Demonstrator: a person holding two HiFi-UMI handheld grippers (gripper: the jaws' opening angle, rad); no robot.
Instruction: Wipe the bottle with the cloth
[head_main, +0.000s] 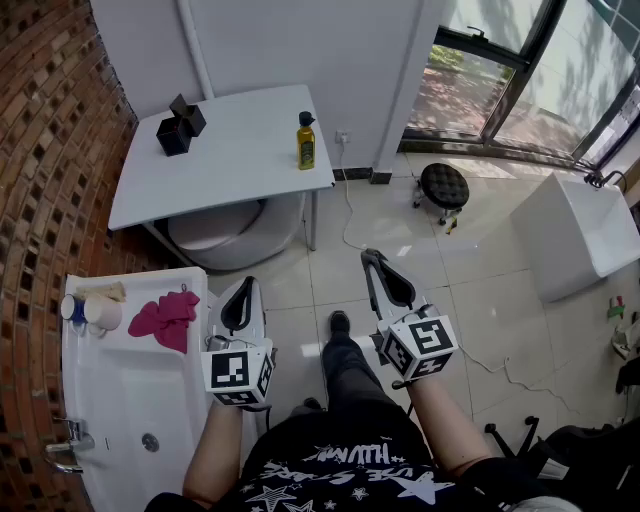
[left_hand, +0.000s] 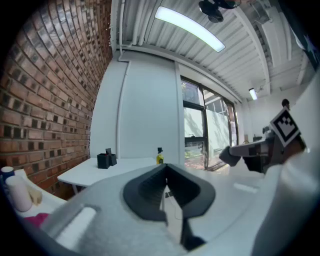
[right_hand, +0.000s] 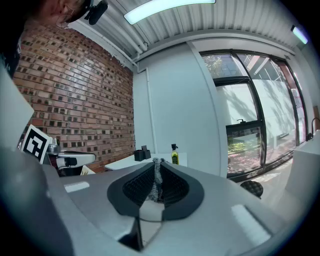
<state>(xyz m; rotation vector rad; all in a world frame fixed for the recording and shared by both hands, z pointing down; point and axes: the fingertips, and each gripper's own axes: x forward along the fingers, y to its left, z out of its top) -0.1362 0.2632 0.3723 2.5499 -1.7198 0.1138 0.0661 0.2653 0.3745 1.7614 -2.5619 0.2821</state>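
Note:
A yellow bottle (head_main: 306, 142) with a black cap stands upright near the right edge of the white table (head_main: 240, 170), far ahead of both grippers. It shows small in the left gripper view (left_hand: 159, 156) and in the right gripper view (right_hand: 175, 156). The pink cloth (head_main: 165, 318) lies crumpled on the white sink counter (head_main: 130, 400), just left of my left gripper (head_main: 247, 284). That gripper (left_hand: 166, 167) is shut and holds nothing. My right gripper (head_main: 368, 256) hangs over the floor with its jaws (right_hand: 158, 161) together and nothing between them.
A black box (head_main: 180, 127) sits at the table's left end. Cups (head_main: 90, 310) stand on the counter's far left and a faucet (head_main: 70, 445) nearer me. A brick wall runs along the left. A black stool (head_main: 443, 185) and a white unit (head_main: 580, 235) stand on the tiled floor to the right.

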